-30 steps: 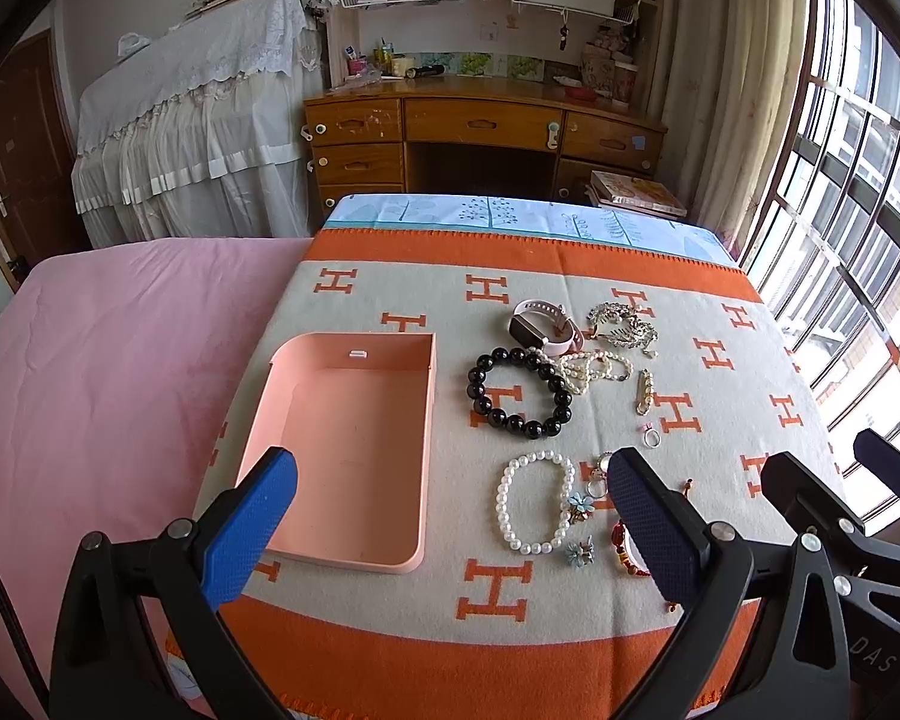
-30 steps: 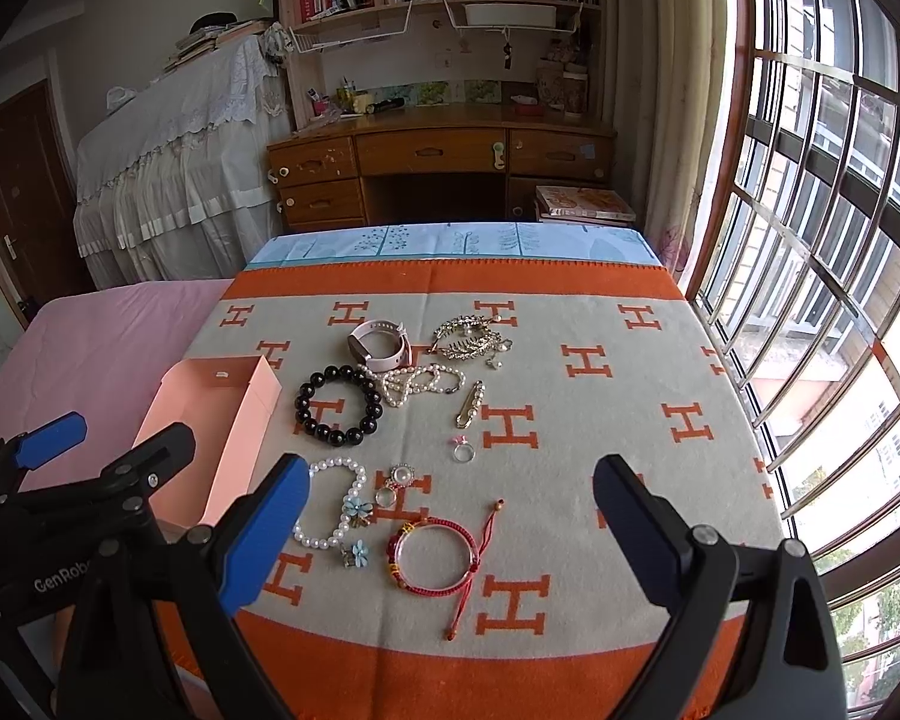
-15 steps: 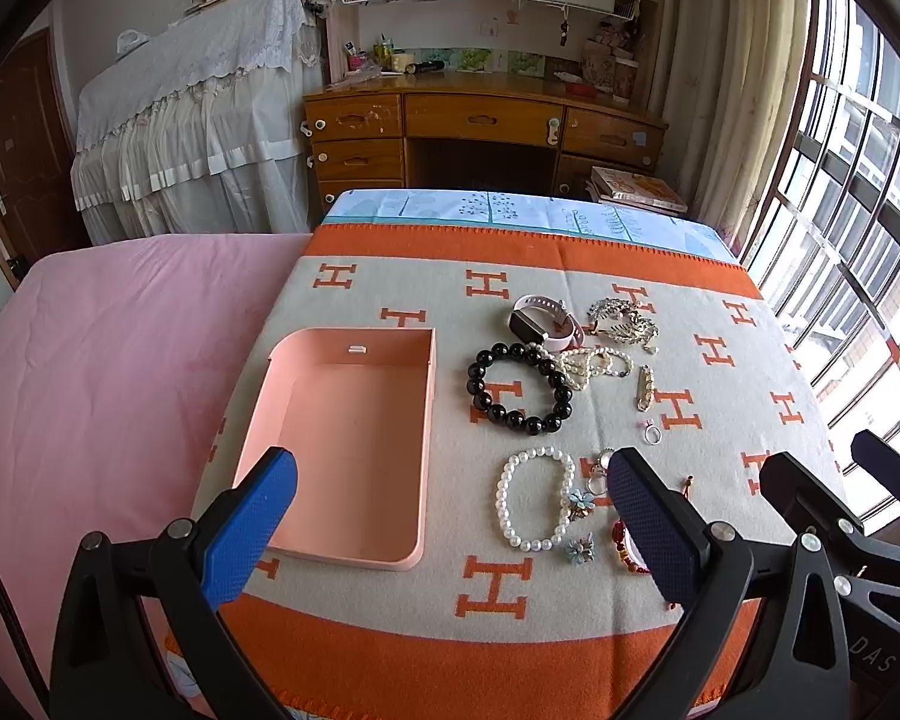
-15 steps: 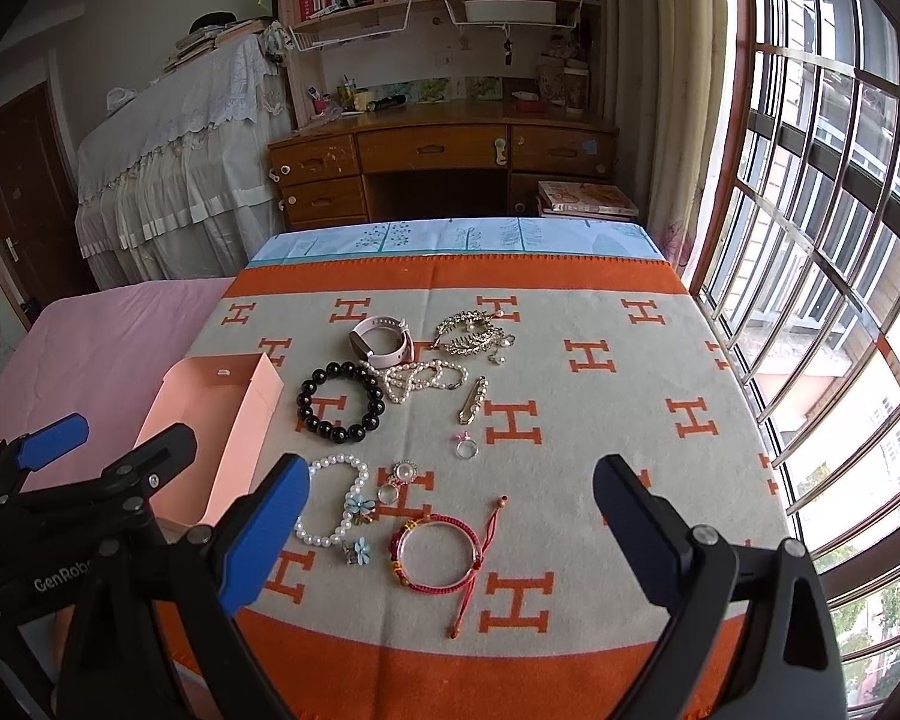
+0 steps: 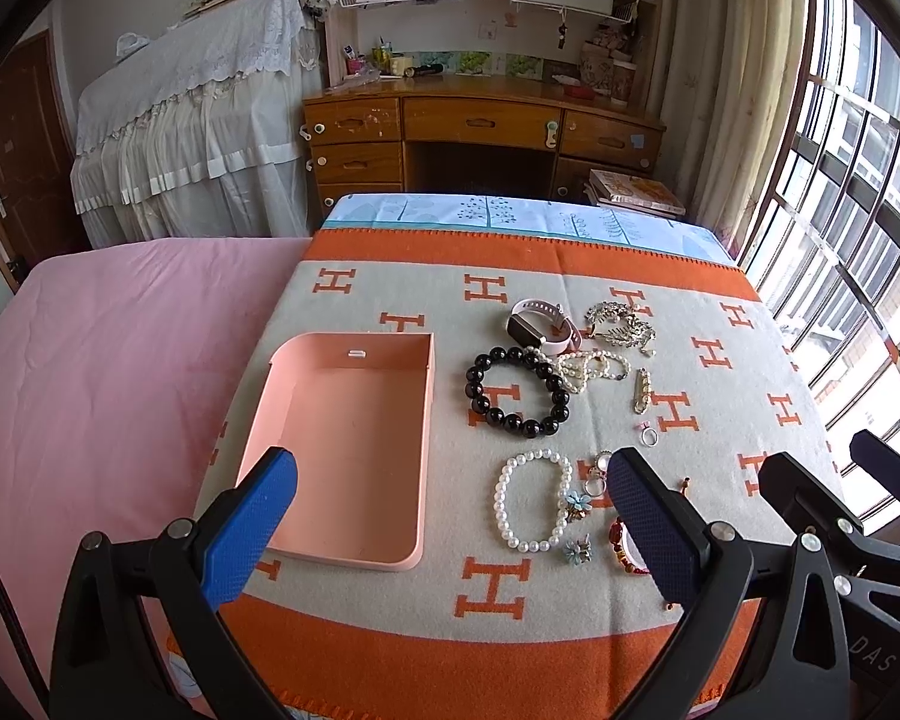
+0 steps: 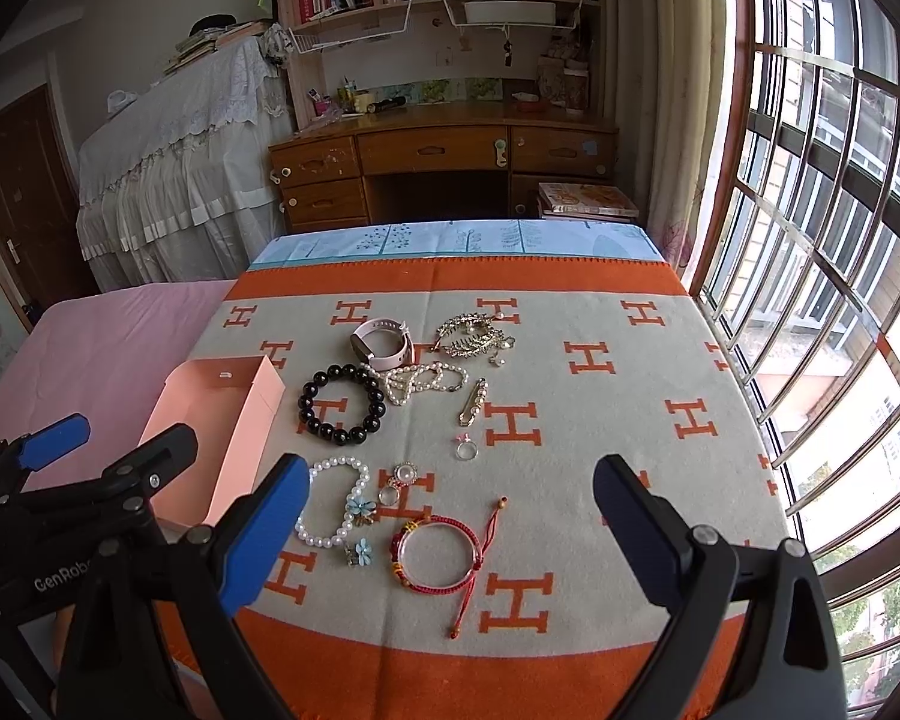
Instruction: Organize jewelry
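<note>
The jewelry lies spread on a grey and orange blanket point(image 5: 570, 594) with H letters, to the right of a shallow pink tray point(image 5: 336, 360) that has nothing in it. Nearest to the tray is a black bead bracelet point(image 5: 517, 391), and just beyond it a pink-strapped watch point(image 5: 540, 329) stands on its side. A white pearl necklace point(image 5: 591, 367) lies bunched against the right side of the black beads, and a gold leaf-shaped brooch point(image 5: 621, 329) is beside the watch. A small gold pin point(image 5: 641, 390) and a ring point(image 5: 648, 435) are a little further to the right. Closer to the cameras there is a white pearl bracelet point(image 5: 531, 501), with two small blue flower earrings point(image 6: 361, 531) touching or just beside its right edge, and a round pendant point(image 6: 403, 474) near them. In the right wrist view a red cord bracelet point(image 6: 438, 552) lies nearest to the front edge of the blanket, its tail running toward the orange border. The left gripper point(image 5: 450, 534) hovers above the near end of the tray and the pearl bracelet, its blue fingers wide apart and holding nothing. The right gripper point(image 6: 450, 534) hovers over the red cord bracelet, also spread wide and empty. Behind the blanket a pink sheet point(image 5: 108, 372) covers the rest of the bed, and a wooden desk point(image 5: 480, 126) stands against the far wall.
</note>
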Demonstrator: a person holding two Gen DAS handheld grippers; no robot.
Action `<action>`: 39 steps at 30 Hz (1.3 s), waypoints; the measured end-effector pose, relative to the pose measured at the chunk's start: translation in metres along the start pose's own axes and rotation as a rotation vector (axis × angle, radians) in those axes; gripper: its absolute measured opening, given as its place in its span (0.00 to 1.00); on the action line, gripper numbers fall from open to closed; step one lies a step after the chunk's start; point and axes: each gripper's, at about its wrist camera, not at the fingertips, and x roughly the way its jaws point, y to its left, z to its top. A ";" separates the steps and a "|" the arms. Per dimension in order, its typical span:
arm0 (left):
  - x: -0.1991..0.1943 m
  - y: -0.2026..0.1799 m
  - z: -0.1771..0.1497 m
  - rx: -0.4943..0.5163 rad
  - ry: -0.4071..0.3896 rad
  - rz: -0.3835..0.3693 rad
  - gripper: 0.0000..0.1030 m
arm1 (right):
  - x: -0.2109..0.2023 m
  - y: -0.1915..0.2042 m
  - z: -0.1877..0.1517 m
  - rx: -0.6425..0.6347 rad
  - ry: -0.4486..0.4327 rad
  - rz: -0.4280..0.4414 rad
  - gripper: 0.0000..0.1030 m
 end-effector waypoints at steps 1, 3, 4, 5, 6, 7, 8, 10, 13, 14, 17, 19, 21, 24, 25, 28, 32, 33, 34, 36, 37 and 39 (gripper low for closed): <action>-0.001 0.000 0.000 -0.001 -0.002 0.000 0.99 | 0.000 0.000 0.000 0.000 0.000 0.000 0.94; -0.004 0.000 0.001 -0.001 -0.006 0.000 0.99 | -0.001 0.002 0.000 -0.002 -0.004 0.001 0.94; -0.005 0.000 0.001 -0.002 -0.008 0.000 0.99 | 0.000 0.003 -0.001 -0.003 -0.008 0.002 0.94; -0.006 0.001 0.001 -0.003 -0.009 -0.001 0.99 | -0.002 0.003 -0.001 -0.003 -0.012 0.003 0.94; -0.007 0.001 0.001 -0.004 -0.010 -0.001 0.99 | -0.003 0.004 -0.001 -0.004 -0.016 0.003 0.94; -0.008 0.001 0.001 -0.004 -0.011 -0.002 0.99 | -0.005 0.005 -0.001 -0.005 -0.019 0.004 0.94; -0.010 0.001 0.001 -0.005 -0.012 -0.002 0.99 | -0.006 0.006 -0.001 -0.004 -0.021 0.004 0.94; -0.012 0.002 0.000 -0.005 -0.014 -0.005 0.99 | -0.010 0.005 -0.002 -0.003 -0.025 0.007 0.94; -0.017 0.002 -0.002 -0.005 -0.021 -0.005 0.99 | -0.015 0.004 -0.004 -0.001 -0.032 0.009 0.94; -0.018 0.001 -0.002 -0.004 -0.023 -0.005 0.99 | -0.016 0.004 -0.004 -0.001 -0.035 0.009 0.94; -0.020 0.001 -0.003 -0.005 -0.022 -0.006 0.99 | -0.020 0.003 -0.007 0.001 -0.040 0.013 0.94; -0.021 0.001 -0.004 -0.006 -0.023 -0.008 0.99 | -0.020 0.002 -0.007 0.001 -0.039 0.012 0.94; -0.025 0.001 -0.006 -0.006 -0.024 -0.010 0.99 | -0.022 0.002 -0.007 0.001 -0.043 0.013 0.94; -0.029 0.000 -0.009 -0.004 -0.017 -0.025 0.99 | -0.024 0.002 -0.008 0.002 -0.044 0.014 0.94; -0.029 0.000 -0.009 -0.003 -0.012 -0.033 0.99 | -0.024 0.002 -0.008 0.002 -0.044 0.016 0.94; -0.024 0.000 -0.006 0.002 0.033 -0.084 0.99 | -0.028 0.000 -0.010 0.003 -0.044 0.027 0.94; -0.009 0.006 0.005 -0.003 0.102 -0.144 0.99 | -0.030 -0.013 -0.008 0.026 -0.044 0.016 0.94; -0.004 0.007 0.009 -0.003 0.108 -0.148 0.99 | -0.030 -0.018 -0.007 0.034 -0.044 0.012 0.94; 0.000 0.007 0.014 0.001 0.114 -0.147 0.99 | -0.028 -0.023 -0.006 0.042 -0.041 0.007 0.93; 0.009 0.007 0.024 0.011 0.131 -0.138 0.99 | -0.020 -0.035 -0.003 0.053 -0.022 0.001 0.93; 0.014 0.007 0.030 0.017 0.131 -0.133 0.99 | -0.015 -0.040 -0.001 0.058 -0.009 0.001 0.93; 0.022 0.006 0.041 0.037 0.116 -0.114 0.99 | -0.006 -0.049 0.003 0.067 0.014 -0.002 0.92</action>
